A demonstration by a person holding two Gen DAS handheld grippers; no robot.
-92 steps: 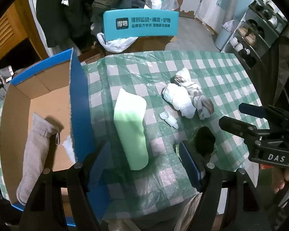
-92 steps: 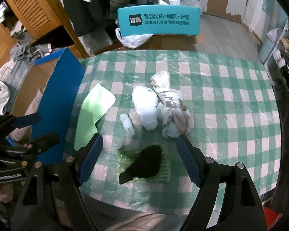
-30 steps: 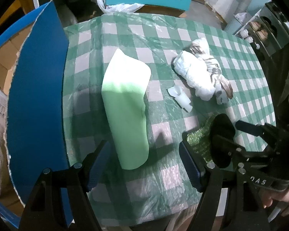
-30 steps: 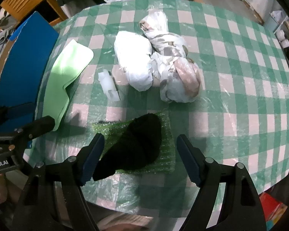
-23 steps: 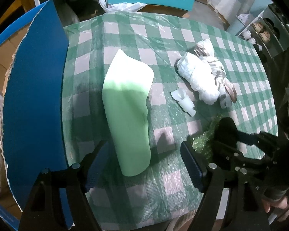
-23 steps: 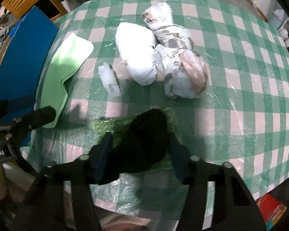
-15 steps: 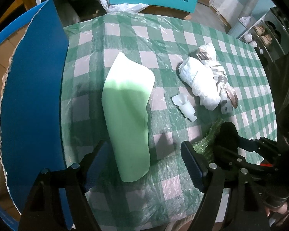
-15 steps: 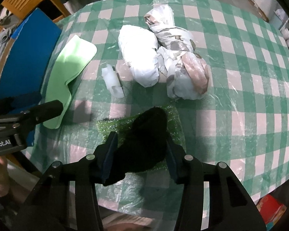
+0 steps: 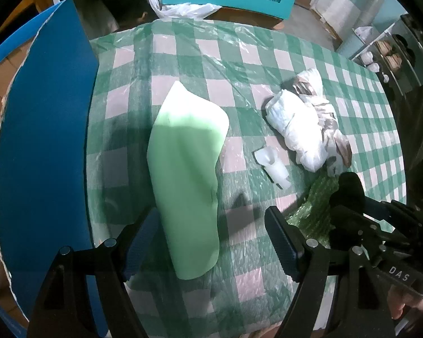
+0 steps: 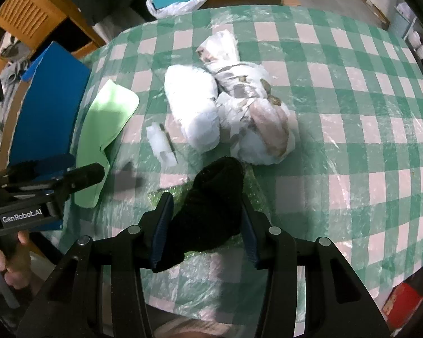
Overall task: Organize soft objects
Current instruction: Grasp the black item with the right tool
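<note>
Leftmost, blue cardboard box flap (image 9: 42, 146) seen upright at table's left edge. Just right of it, pale green foam sheet (image 9: 187, 174) laid flat on green-and-white checked tablecloth (image 9: 268, 64); left gripper (image 9: 211, 242) held wide open over sheet's near end, nothing gripped. Small white plastic piece (image 10: 162, 143) seen mid-table. Further right, white plastic-wrapped bundles (image 10: 228, 112) lying touching each other. Near edge: right gripper (image 10: 204, 219) closed against black soft cloth item (image 10: 211, 202), which rests on green bubble wrap (image 9: 313, 200).
</note>
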